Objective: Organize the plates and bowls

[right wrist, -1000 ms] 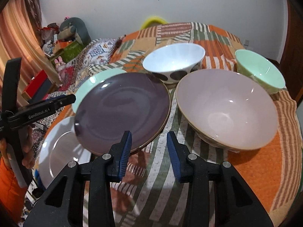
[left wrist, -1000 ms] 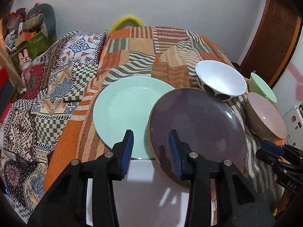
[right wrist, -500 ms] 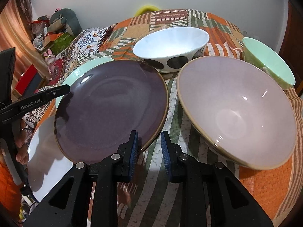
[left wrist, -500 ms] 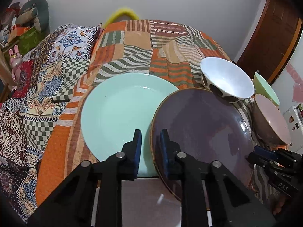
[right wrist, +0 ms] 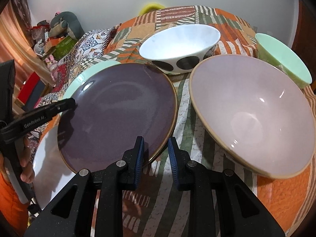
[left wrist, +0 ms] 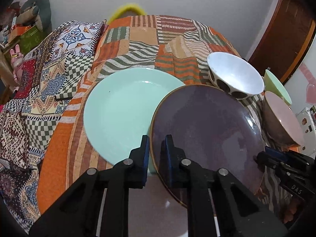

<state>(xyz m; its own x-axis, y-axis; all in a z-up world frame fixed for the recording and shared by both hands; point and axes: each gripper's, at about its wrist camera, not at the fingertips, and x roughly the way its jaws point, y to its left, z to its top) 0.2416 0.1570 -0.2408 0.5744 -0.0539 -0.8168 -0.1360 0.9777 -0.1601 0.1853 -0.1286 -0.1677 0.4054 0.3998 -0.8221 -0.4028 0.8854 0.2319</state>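
Left wrist: left tongs (left wrist: 155, 148) grip purple plate (left wrist: 207, 126), hiding white plate (left wrist: 150, 201).

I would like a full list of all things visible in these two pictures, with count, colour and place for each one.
purple plate: 1, dark purple with a gold rim, middle, overlapping the mint and white plates
mint plate: 1, mint green, left of the purple plate
white plate: 1, white, nearest, partly under the purple plate
spotted bowl: 1, white with black spots, behind the purple plate
pink bowl: 1, pale pink, right of the purple plate
green bowl: 1, light green, far right
bedspread: 1, orange patchwork, under the dishes
left gripper: 1, black, its fingers either side of the purple plate's rim
right gripper: 1, black, open at the purple plate's near edge
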